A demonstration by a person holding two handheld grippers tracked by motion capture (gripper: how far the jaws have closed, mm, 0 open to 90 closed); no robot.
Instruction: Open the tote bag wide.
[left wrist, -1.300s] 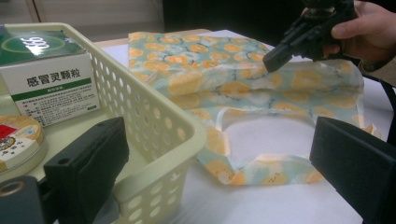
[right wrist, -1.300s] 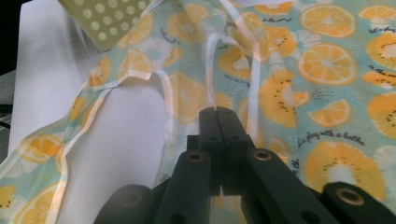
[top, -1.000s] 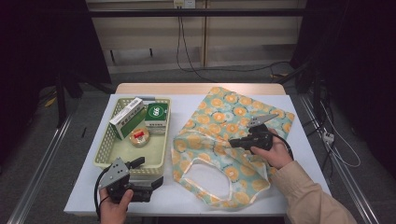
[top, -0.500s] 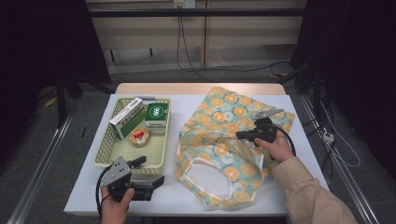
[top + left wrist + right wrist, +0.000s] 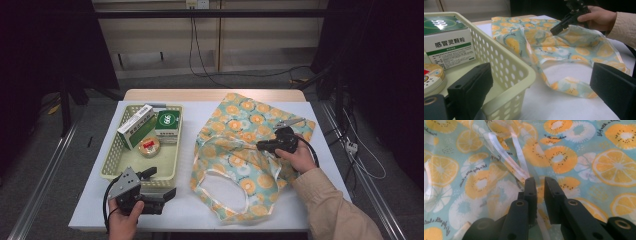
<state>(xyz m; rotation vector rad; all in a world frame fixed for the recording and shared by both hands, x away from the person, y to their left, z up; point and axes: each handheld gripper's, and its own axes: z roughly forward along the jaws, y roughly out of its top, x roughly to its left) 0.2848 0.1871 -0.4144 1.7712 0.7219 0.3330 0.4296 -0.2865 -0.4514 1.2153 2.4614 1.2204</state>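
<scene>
1. We see the fruit-print bag [image 5: 240,150] spread on the right half of the white desk [image 5: 90,200], its white-edged opening toward the near side.
2. Our right claw [image 5: 261,146] sits on the bag's middle, jaws nearly pressed together with a white strap [image 5: 520,168] and thin fabric between them.
3. Our left claw [image 5: 162,187] rests at the near left of the desk, jaws spread wide, holding nothing, just near of the pale green basket [image 5: 112,165].
4. The basket holds two boxes [image 5: 152,125] and a round tin [image 5: 149,146].
</scene>
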